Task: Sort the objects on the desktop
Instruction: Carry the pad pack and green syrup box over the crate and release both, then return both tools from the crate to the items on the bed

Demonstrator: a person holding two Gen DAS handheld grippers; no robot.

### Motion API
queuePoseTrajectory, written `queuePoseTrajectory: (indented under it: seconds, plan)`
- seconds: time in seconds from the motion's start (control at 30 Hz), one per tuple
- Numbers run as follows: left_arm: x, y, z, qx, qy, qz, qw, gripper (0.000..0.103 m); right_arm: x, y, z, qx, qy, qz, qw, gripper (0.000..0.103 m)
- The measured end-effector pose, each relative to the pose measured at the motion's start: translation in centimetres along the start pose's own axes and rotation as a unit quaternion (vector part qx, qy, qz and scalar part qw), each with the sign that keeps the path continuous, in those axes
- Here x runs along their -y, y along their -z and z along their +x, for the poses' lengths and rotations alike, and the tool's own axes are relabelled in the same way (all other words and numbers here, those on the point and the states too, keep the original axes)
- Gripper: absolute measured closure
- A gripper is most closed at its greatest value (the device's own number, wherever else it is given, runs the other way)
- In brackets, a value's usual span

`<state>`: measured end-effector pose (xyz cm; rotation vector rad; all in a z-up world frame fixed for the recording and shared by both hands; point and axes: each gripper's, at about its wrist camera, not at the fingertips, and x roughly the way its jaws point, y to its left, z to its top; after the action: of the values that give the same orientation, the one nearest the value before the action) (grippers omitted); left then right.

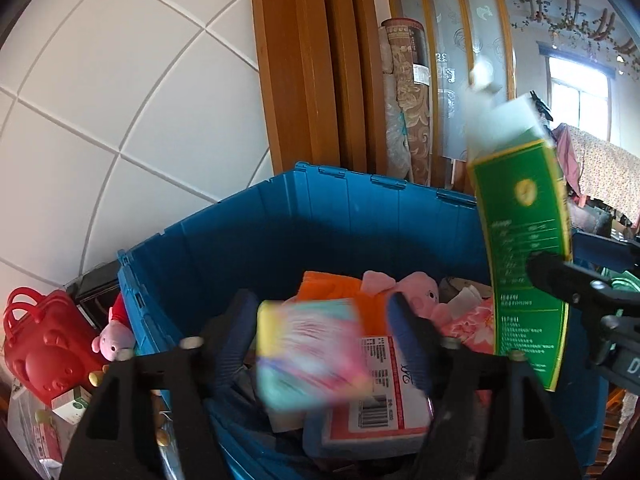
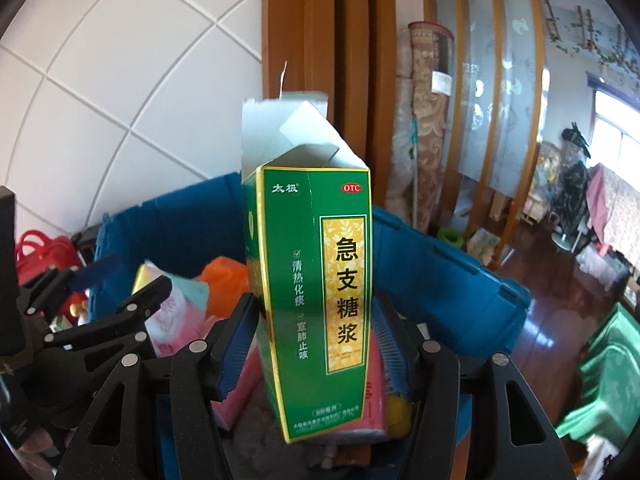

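A blue plastic crate (image 1: pixel 320 220) stands below both grippers, holding an orange cloth (image 1: pixel 340 292), a pink pig plush (image 1: pixel 416 292) and a red-and-white labelled parcel (image 1: pixel 380 400). My left gripper (image 1: pixel 320 304) is open over the crate. A blurred pastel packet (image 1: pixel 308 352) sits between its fingers, with a gap to the right pad. My right gripper (image 2: pixel 314 300) is shut on a tall green medicine box (image 2: pixel 316 280), upright with its top flaps open. In the left wrist view the same box (image 1: pixel 524 240) hangs at the right above the crate.
Left of the crate are a red bear-shaped bag (image 1: pixel 44 344) and a small pink plush (image 1: pixel 112 340). A tiled wall, a wooden door frame and a rolled carpet (image 1: pixel 404 100) stand behind it. A green plastic stool (image 2: pixel 600 368) stands on the wooden floor at right.
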<state>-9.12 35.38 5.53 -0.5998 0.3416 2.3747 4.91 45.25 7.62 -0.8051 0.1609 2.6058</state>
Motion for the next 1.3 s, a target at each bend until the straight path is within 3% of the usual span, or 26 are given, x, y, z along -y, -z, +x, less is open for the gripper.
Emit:
queuePoseTrajectory:
  seconds: [0.13,0.23,0.37,0.43,0.6,0.67,0.73,1.13,1.3]
  plan:
    - [-0.1,0.2,0.2,-0.003,-0.003,-0.002,1.0000,0.026,0.0,0.3,0.8,-0.010,0.001,-0.004,1.000,0.040]
    - [-0.1,0.3,0.4,-0.006,-0.005,-0.001,1.0000,0.026,0.2,0.4,1.0,-0.015,0.001,-0.004,1.000,0.023]
    - [-0.3,0.4,0.2,-0.008,-0.004,-0.005,1.0000,0.026,0.3,0.6,0.6,-0.013,0.003,0.000,1.000,0.015]
    - [-0.5,0.4,0.0,-0.004,-0.007,-0.004,1.0000,0.024,0.2,0.6,0.1,-0.012,0.006,0.001,1.000,0.000]
    - [-1.6,0.4,-1.5,0.014,-0.011,-0.015,0.9997,0.019,-0.9,0.4,-2.2,0.001,0.006,-0.011,1.000,0.000]
    - [-2.4,0.4,-2.4,0.022,-0.015,-0.024,0.9994,0.010,-1.8,0.3,-3.1,0.005,0.008,-0.023,1.000,0.000]
    - [-3.2,0.6,-3.2,0.029,-0.021,-0.029,0.9989,0.008,-3.0,0.2,-4.2,0.013,0.007,-0.034,0.999,0.000]
    - [-10.1,3.5,-8.7,0.063,-0.040,-0.068,0.9949,0.008,-10.4,0.8,-10.0,0.065,0.004,-0.086,0.994,0.000]
    - [-13.5,5.7,-9.9,0.054,-0.054,-0.093,0.9927,0.008,-14.1,1.6,-10.4,0.066,0.002,-0.108,0.992,0.000]
